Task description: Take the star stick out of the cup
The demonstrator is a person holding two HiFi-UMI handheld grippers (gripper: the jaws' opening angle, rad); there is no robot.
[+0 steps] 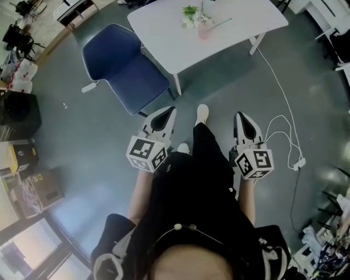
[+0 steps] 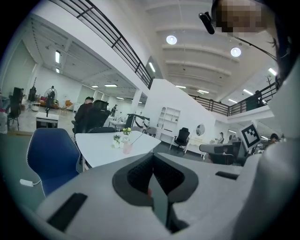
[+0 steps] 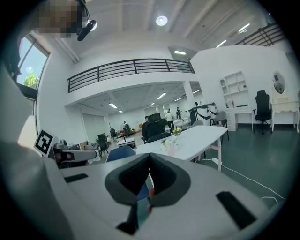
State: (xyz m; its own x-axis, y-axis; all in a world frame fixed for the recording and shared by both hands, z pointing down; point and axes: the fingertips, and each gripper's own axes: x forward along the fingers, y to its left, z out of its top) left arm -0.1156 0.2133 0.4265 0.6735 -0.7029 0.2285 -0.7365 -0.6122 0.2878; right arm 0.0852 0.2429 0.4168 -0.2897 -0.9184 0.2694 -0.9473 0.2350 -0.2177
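Note:
A pink cup (image 1: 204, 30) stands on the white table (image 1: 164, 38), far ahead of me, with a thin stick (image 1: 219, 24) leaning out of it to the right. White flowers (image 1: 190, 15) sit beside the cup. The stick's star end is too small to make out. My left gripper (image 1: 164, 115) and right gripper (image 1: 243, 121) are held close to my body over the floor, well short of the table. Both are shut with nothing in them. In the left gripper view the cup (image 2: 127, 147) shows small beyond the gripper (image 2: 152, 157). In the right gripper view the cup (image 3: 171, 149) stands beyond the gripper (image 3: 150, 157).
A blue chair (image 1: 128, 71) stands left of the table, between it and my left gripper. A white cable (image 1: 284, 109) runs over the grey floor to a power strip (image 1: 299, 163) at my right. Boxes (image 1: 22, 158) and clutter line the left side.

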